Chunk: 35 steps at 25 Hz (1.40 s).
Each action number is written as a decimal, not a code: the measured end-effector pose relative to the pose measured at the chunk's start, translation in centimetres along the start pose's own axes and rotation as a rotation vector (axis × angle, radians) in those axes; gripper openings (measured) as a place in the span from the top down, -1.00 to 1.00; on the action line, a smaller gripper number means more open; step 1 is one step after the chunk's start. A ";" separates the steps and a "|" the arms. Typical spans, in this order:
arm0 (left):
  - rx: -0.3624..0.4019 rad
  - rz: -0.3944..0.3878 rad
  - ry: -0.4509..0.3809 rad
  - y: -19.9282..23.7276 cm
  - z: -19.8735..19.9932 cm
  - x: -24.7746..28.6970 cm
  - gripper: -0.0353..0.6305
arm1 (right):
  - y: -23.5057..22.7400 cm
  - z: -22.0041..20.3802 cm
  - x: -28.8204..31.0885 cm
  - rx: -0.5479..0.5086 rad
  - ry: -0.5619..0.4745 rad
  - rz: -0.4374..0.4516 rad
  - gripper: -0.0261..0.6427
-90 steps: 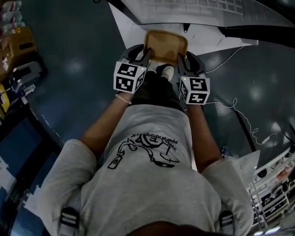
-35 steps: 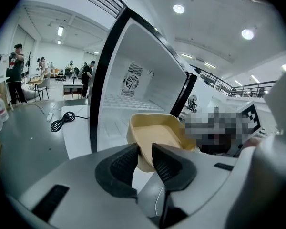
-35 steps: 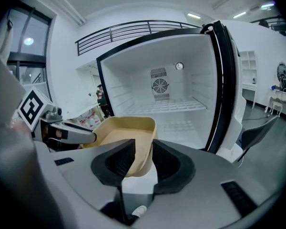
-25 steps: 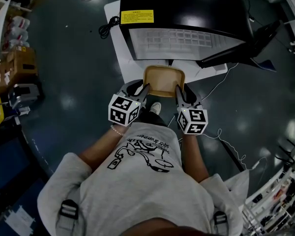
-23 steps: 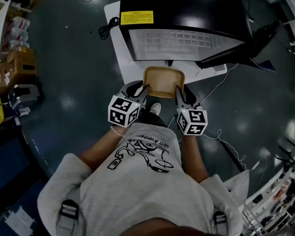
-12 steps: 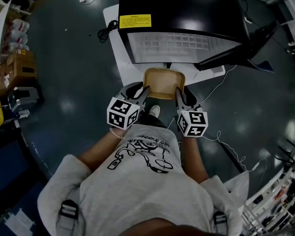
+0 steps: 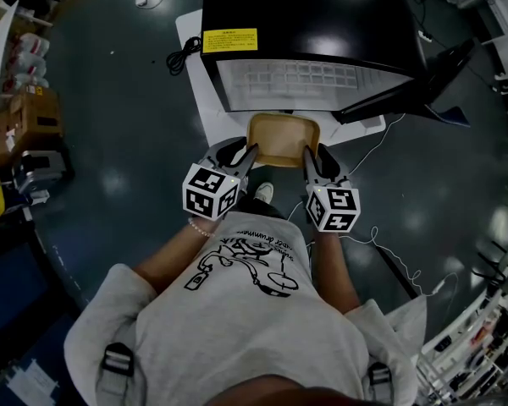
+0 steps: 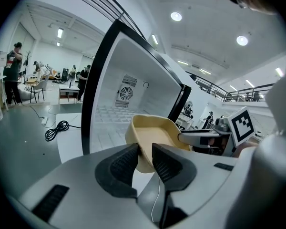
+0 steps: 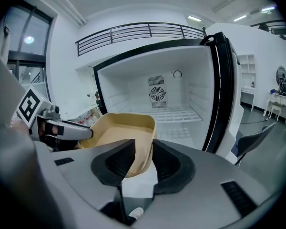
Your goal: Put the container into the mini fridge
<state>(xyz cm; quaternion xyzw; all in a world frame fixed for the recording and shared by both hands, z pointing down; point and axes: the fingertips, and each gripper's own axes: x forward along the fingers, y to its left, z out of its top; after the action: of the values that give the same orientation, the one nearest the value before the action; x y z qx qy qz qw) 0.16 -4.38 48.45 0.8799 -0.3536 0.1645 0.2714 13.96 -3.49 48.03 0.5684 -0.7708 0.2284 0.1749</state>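
A tan, empty, open-top container (image 7: 283,137) hangs in the air just in front of the open mini fridge (image 7: 313,80). My left gripper (image 7: 248,154) is shut on the container's left rim (image 8: 136,140). On the opposite rim (image 9: 145,147) my right gripper (image 7: 306,156) is shut as well. The fridge (image 9: 171,104) has a black shell, a white inside with a wire shelf (image 8: 109,113), and its door (image 7: 406,83) swung out to the right. In each gripper view the other gripper's jaws show across the container.
The fridge stands on a white sheet (image 7: 216,108) on the dark floor. A black cable (image 7: 182,45) lies at the fridge's left, a white cord (image 7: 402,265) trails to the right. Boxes and clutter (image 7: 21,117) line the left edge. My shoe (image 7: 262,193) is under the container.
The container, held by both grippers, has edged slightly nearer to the fridge opening. Compared with several seconds ago, the fridge's top is in full view.
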 end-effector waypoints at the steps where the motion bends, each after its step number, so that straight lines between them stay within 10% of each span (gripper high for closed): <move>1: -0.001 -0.001 -0.002 0.0 0.1 0.0 0.59 | -0.1 0.2 0.1 -0.001 -0.001 0.000 0.55; 35: -0.025 0.007 -0.077 1.9 4.7 3.4 0.56 | -2.4 4.9 4.2 -0.015 -0.055 0.018 0.55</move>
<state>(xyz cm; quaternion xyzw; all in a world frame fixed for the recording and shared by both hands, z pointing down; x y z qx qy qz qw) 1.61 -10.12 47.03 0.8809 -0.3688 0.1273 0.2679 14.95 -10.11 46.53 0.5663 -0.7821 0.2084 0.1558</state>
